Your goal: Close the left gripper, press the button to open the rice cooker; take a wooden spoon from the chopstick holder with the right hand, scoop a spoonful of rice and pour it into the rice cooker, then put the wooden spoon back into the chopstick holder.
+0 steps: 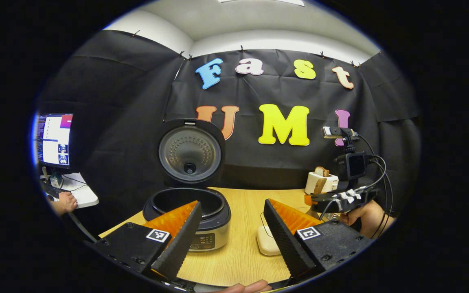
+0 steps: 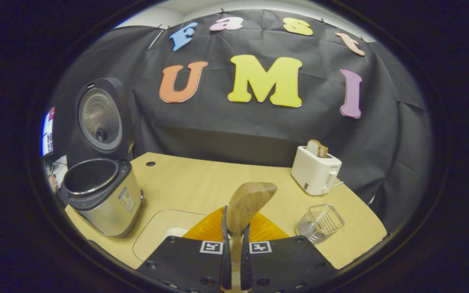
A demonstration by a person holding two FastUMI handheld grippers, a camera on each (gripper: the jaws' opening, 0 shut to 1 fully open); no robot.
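Above table, right hand-held gripper grips upright wooden spoon.

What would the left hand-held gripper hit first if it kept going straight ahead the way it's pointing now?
Probably bare table. The open left hand-held gripper points between the open rice cooker and a pale dish; beyond lies the booth wall. Depth is hard to judge.

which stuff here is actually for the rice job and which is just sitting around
For the job: rice cooker, lid up; wooden spoon clamped in the right tool; wire chopstick holder; left tool, open.

Just lying about: toaster with bread; monitor.
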